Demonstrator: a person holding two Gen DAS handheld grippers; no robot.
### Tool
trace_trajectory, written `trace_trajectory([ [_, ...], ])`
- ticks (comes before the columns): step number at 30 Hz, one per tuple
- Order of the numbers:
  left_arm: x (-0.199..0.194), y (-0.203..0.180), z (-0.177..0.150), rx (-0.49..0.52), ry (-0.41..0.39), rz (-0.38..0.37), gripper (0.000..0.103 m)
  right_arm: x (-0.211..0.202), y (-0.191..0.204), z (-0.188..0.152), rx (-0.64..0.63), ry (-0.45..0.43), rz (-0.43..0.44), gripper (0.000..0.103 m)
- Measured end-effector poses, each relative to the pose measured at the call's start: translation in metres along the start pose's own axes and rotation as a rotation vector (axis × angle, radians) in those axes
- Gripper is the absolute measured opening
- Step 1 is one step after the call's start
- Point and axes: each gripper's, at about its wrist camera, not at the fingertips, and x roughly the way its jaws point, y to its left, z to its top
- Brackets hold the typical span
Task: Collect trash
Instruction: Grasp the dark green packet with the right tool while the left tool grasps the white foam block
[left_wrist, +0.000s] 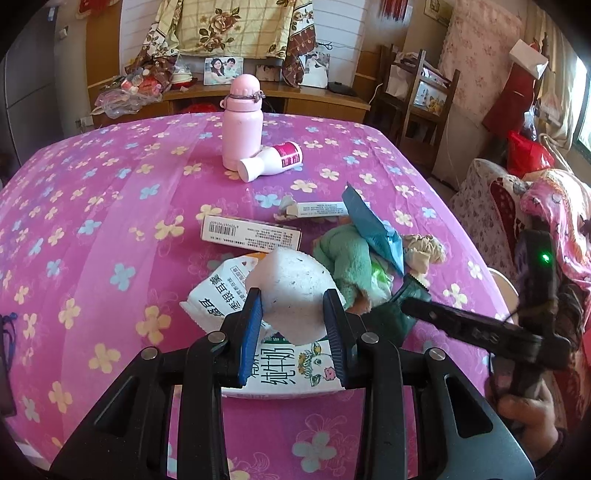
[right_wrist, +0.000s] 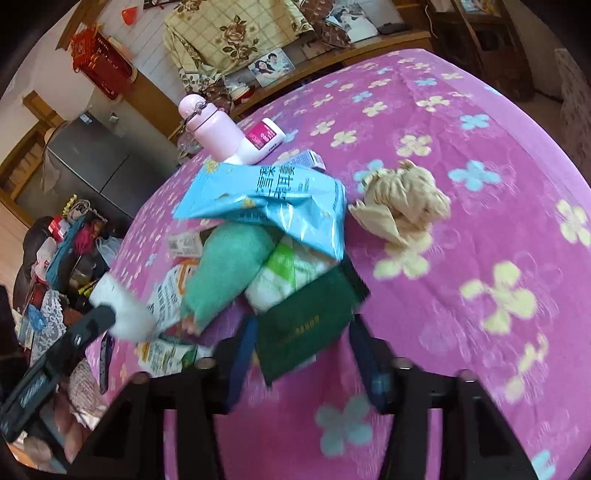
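Left wrist view — left gripper (left_wrist: 293, 306) clamps white foam lump (left_wrist: 291, 291).

A white foam chunk (left_wrist: 291, 295), speckled with dirt, sits pinched between the pads of my left tongs (left_wrist: 293, 321), above a flattened milk carton (left_wrist: 284, 373) on the worktop. Beside them a green fuzzy cloth (right_wrist: 225, 266) lies under a crumpled light-blue plastic wrapper (right_wrist: 273, 206). A dark green packet (right_wrist: 310, 325) reaches between the pads of my right tongs (right_wrist: 303, 365). A crumpled beige paper ball (right_wrist: 406, 199) lies apart to the right. Two small flat cartons (left_wrist: 251, 234) lie further back.
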Motion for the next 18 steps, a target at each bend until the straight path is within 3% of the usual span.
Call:
trace_trajectory([
  [3,-0.003,-0.003,-0.001,0.005,-0.002,-0.006,0.031,-0.003,-0.001,0.003,-0.015,-0.020,-0.011,0.013],
  [5,-0.007,-0.005,-0.001,0.011,-0.006,-0.016,0.031,-0.016,0.001,0.002,-0.043,-0.045,-0.018,0.011],
  [13,-0.014,-0.043,-0.002,0.042,-0.003,-0.103,0.031,-0.075,-0.016,-0.004,-0.083,-0.108,-0.049,0.009],
  [18,-0.008,-0.074,-0.006,0.078,0.014,-0.134,0.031,-0.091,-0.034,-0.011,-0.071,-0.113,-0.098,0.010],
])
